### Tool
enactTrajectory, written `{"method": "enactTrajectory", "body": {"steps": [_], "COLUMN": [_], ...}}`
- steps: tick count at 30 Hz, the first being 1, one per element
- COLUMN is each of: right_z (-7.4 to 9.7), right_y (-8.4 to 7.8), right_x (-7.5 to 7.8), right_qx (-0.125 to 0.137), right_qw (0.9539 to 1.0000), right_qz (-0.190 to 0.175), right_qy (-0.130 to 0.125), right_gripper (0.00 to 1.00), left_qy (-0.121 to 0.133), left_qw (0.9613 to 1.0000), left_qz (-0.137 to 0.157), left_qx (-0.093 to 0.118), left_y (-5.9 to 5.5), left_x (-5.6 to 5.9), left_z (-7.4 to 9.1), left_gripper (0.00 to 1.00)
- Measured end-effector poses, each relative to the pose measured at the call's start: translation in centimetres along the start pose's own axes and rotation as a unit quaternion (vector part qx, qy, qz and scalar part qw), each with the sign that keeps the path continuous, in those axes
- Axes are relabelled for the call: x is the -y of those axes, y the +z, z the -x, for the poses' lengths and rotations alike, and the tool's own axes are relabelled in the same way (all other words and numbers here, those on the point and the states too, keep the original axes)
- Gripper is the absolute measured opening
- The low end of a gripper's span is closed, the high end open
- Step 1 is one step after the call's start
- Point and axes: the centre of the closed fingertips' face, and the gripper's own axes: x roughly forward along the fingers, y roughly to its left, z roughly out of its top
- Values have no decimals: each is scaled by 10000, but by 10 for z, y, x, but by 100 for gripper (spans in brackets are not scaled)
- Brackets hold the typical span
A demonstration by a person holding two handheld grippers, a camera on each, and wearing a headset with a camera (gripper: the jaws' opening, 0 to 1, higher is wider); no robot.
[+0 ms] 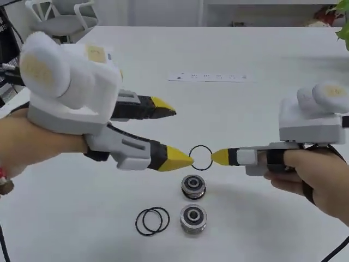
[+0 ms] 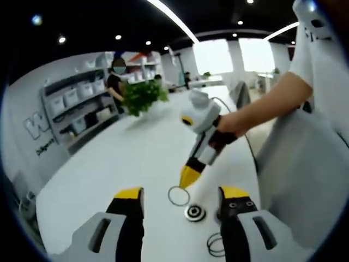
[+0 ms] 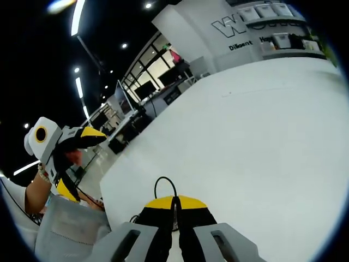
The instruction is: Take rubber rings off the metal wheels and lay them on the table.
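A broad white counter stretches away under even light, with a flat white strip bearing small dark marks lying on it further back. Beyond its far edge stands an office chair with a white frame, and green leaves hang in at one corner. In the left gripper view, shelves stocked with white bins line a pale wall with large dark lettering. A leafy plant sits near them, and a person stands beside the shelves. The ceiling is dark, crossed by a long light strip and dotted with small spotlights. Bright windows close the far end.
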Motion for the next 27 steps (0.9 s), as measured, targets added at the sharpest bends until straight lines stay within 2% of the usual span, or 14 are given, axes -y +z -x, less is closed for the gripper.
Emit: {"method": "enactTrajectory", "body": {"steps": [8,9,14,18,24,27], "right_z": [-1,-1,-2,-2,-5,-6], "right_y": [7,8,11,14,12,11], "right_x": [-9,-10,-16,-23,-32,-37], "right_qx": [64,70,73,71,-27,-65], "right_qw": [9999,9999,9997,9994,9986,9981], "right_qz": [81,107,173,263,437,502], "right_qy": [73,86,151,218,287,341], "right_gripper": [0,0,0,0,0,0], "left_qy": [129,150,331,450,675,767], "left_qw": [9998,9998,9994,9990,9973,9959], "left_qz": [-104,-104,-100,28,285,468], "left_qx": [58,63,38,74,74,47], "left_y": [12,8,5,0,-16,-28], "left_x": [8,3,4,4,7,11], "left_z": [35,36,57,70,86,93], "left_gripper": [61,62,70,72,76,77]}}
